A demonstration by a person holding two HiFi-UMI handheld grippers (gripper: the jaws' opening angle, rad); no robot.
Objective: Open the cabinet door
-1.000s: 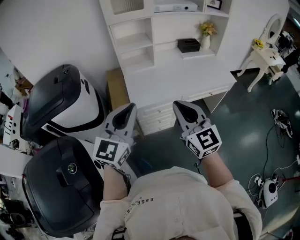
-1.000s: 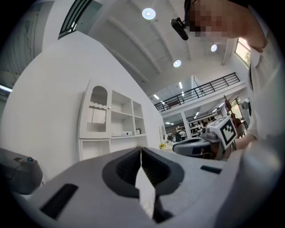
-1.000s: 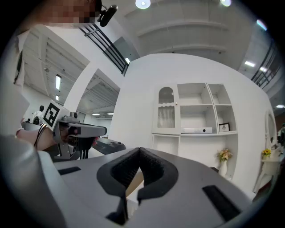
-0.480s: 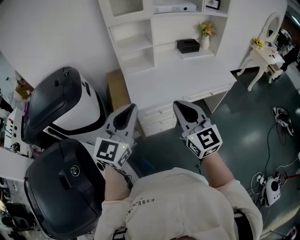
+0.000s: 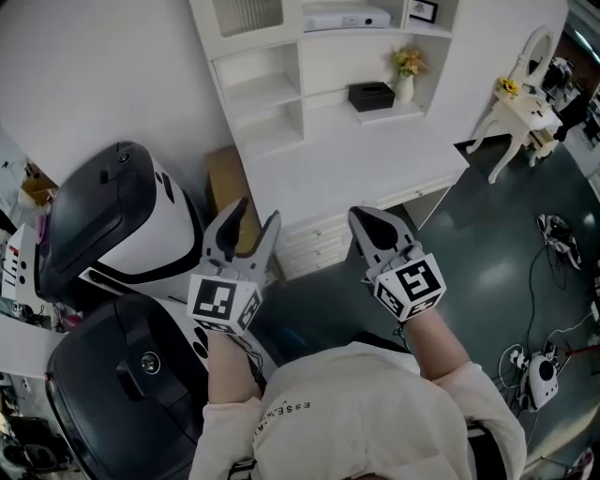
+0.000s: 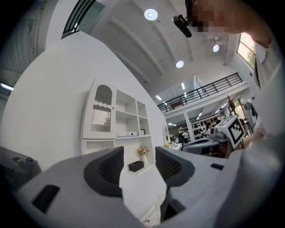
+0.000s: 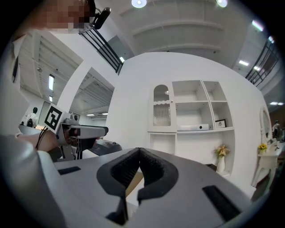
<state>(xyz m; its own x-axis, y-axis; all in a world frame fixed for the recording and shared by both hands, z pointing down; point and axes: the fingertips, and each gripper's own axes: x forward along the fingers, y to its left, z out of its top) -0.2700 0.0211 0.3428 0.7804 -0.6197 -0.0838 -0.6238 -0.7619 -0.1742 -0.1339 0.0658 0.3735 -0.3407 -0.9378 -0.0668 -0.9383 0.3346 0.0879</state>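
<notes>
A white cabinet unit [image 5: 328,122] stands against the wall ahead of me. Its arched door with ribbed glass [image 5: 248,11] sits shut at the top left, and also shows in the left gripper view [image 6: 101,119] and the right gripper view [image 7: 161,111]. My left gripper [image 5: 255,220] is held level, well short of the unit; its jaws have just been opening and stand open with nothing between them [image 6: 139,156]. My right gripper [image 5: 364,216] is beside it, shut and empty [image 7: 139,153].
Two black-and-white machines [image 5: 112,225] crowd the left side. A cardboard box [image 5: 225,173] leans by the unit. Drawers [image 5: 314,239] are below the desk top. A black box [image 5: 371,94] and flower vase [image 5: 403,75] stand on a shelf. A white side table [image 5: 520,112] and floor cables [image 5: 553,234] are at right.
The left gripper's jaws have gone from shut to open, and that gripper has shifted slightly forward. The right gripper stays shut in place.
</notes>
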